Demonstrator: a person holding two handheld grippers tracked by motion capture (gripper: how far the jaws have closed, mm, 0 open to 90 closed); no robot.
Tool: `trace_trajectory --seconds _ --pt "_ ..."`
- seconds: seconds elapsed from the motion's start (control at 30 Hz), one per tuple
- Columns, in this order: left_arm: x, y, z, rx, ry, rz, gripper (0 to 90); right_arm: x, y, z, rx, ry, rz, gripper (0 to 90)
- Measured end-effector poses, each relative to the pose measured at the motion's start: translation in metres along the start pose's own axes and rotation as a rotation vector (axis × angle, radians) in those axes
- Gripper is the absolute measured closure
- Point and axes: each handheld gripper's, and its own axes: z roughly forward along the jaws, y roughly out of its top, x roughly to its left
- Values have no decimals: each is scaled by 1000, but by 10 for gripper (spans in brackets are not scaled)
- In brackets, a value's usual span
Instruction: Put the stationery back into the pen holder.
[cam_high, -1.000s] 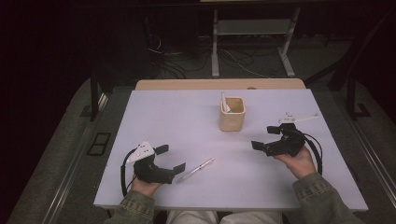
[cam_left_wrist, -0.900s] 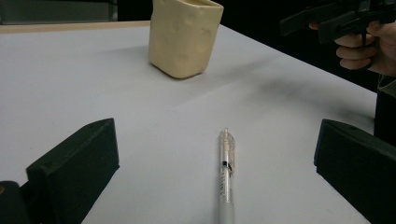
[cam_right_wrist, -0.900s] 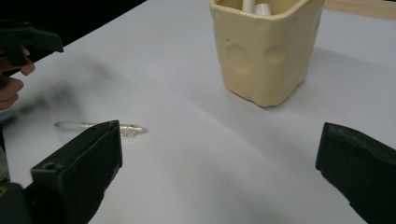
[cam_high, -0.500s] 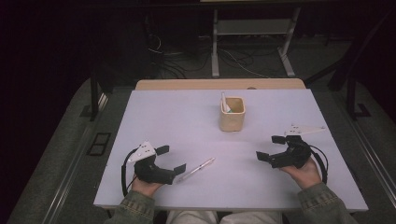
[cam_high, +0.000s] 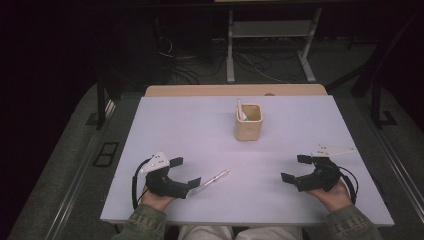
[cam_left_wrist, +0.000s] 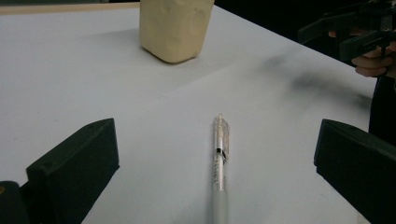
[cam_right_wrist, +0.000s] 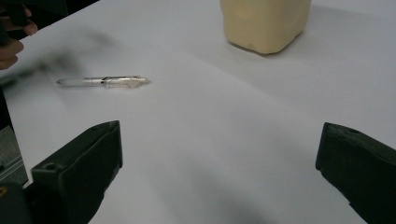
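A clear pen (cam_high: 215, 177) lies flat on the white table (cam_high: 200, 130), just right of my left gripper (cam_high: 184, 172). That gripper rests near the front left edge, open, and the pen (cam_left_wrist: 219, 154) lies loose on the table between its jaws. My right gripper (cam_high: 296, 168) sits open near the front right edge, with nothing between its jaws. A cream square cup (cam_high: 248, 121) stands upright at mid-table with a white pen (cam_high: 240, 109) leaning inside it. From the right gripper view, the clear pen (cam_right_wrist: 105, 81) lies to the left and the cup (cam_right_wrist: 264, 21) ahead.
The table's near edge runs just under both hands. Beyond its far edge are a wooden strip (cam_high: 235, 90), a metal stand (cam_high: 230, 55) and cables on a dark floor. The other gripper (cam_left_wrist: 359, 32) appears at the upper right of the left gripper view.
My right gripper has drawn back toward the front right edge, away from the cup. The left gripper and the clear pen have stayed put.
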Motion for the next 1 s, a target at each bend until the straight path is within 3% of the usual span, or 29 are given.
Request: trace_trajectory --seconds 0.17,0.53,0.83,1.0 --pt "-2 3 2 38 -10 -2 0 0 -4 -4 -2 3 7 2" --pt "-6 11 13 150 -38 40 0 -2 -13 -11 7 -14 8 3" --pt "-6 18 24 259 -64 65 0 -1 -14 -10 25 -1 -18 2" --pt "-6 20 31 311 -77 84 0 -1 -15 -12 22 -1 -8 2"
